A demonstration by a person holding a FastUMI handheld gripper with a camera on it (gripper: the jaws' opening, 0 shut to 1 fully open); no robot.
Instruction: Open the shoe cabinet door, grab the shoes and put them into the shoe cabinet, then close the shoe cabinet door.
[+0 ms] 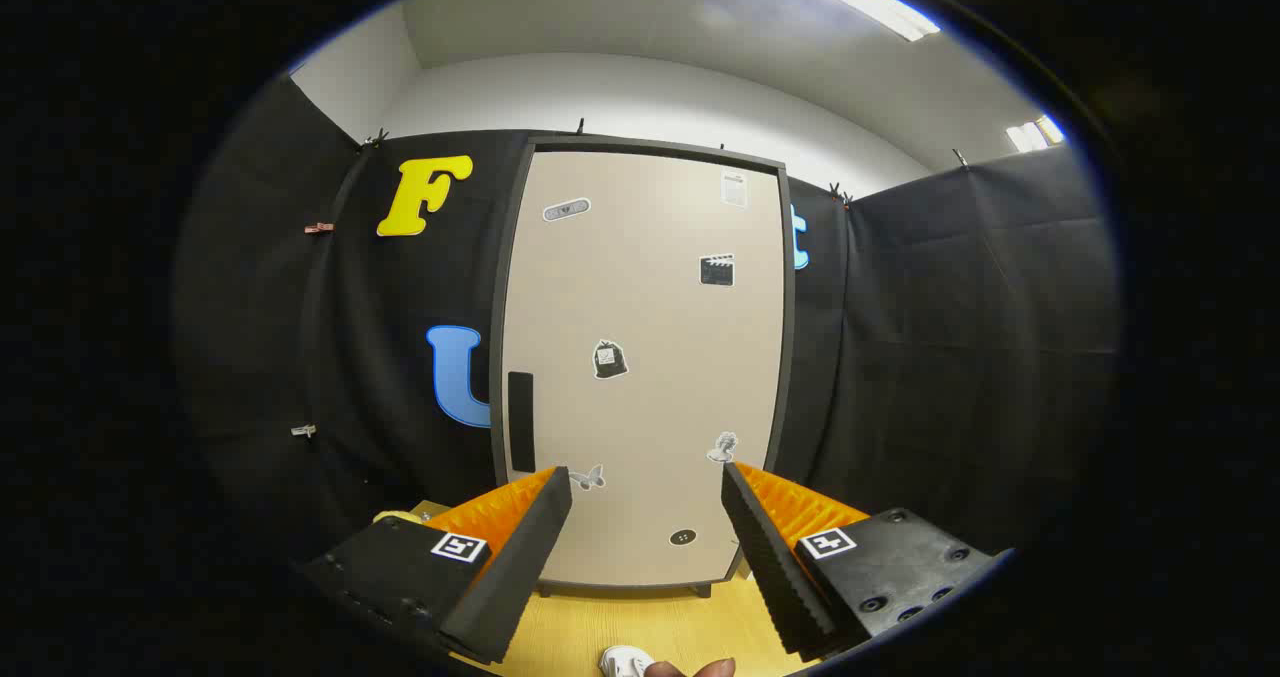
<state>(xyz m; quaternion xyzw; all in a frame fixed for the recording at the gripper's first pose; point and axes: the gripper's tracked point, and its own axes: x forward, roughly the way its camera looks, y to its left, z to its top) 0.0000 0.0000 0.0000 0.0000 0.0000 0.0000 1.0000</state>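
The jaws stand wide apart and hold nothing; the gripper (645, 487) faces the cabinet (640, 367), which stands upright on the wooden floor (640, 627) against the black cloth wall. Its beige door (650, 287) is shut, with a dark handle (521, 420) at its left edge, just beyond the left finger. Small stickers (609, 359) dot the door. Near, between the fingers, a white shoe (625, 662) shows partly on the floor, beside someone's fingertips (715, 668).

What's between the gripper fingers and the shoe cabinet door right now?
Nothing solid: in the gripper view the open gripper holds nothing, with bare wooden floor running ahead to the closed shoe cabinet door. A white shoe lies nearer, below the fingers.
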